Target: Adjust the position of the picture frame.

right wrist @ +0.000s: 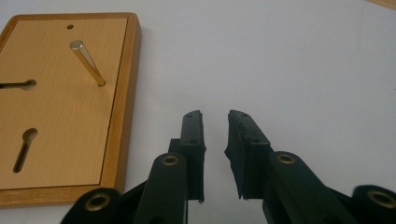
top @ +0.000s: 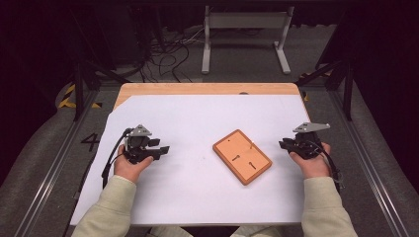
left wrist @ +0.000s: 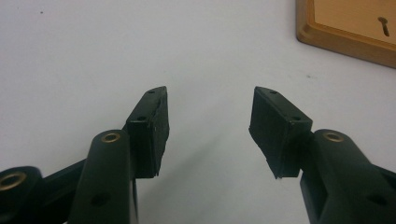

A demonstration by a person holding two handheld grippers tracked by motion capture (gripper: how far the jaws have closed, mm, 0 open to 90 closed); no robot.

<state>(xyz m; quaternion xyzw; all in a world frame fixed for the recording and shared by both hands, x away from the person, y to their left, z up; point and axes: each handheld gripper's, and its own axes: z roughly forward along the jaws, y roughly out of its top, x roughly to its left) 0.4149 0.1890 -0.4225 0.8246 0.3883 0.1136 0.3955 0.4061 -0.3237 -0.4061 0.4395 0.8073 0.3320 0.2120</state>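
A wooden board [top: 242, 156] with two keyhole slots and an upright brass pin [right wrist: 88, 63] is seen on the white-covered tabletop [top: 188, 192] between the two tongs — the left tongs [left wrist: 208, 126] held wide apart, the right tongs [right wrist: 215, 149] narrowly parted, both empty and beside the board.

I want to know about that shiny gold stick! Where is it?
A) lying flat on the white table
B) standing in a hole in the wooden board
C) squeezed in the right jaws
B: in the right gripper view the gold pin rises from a hole in the wooden board, and the right gripper is empty.
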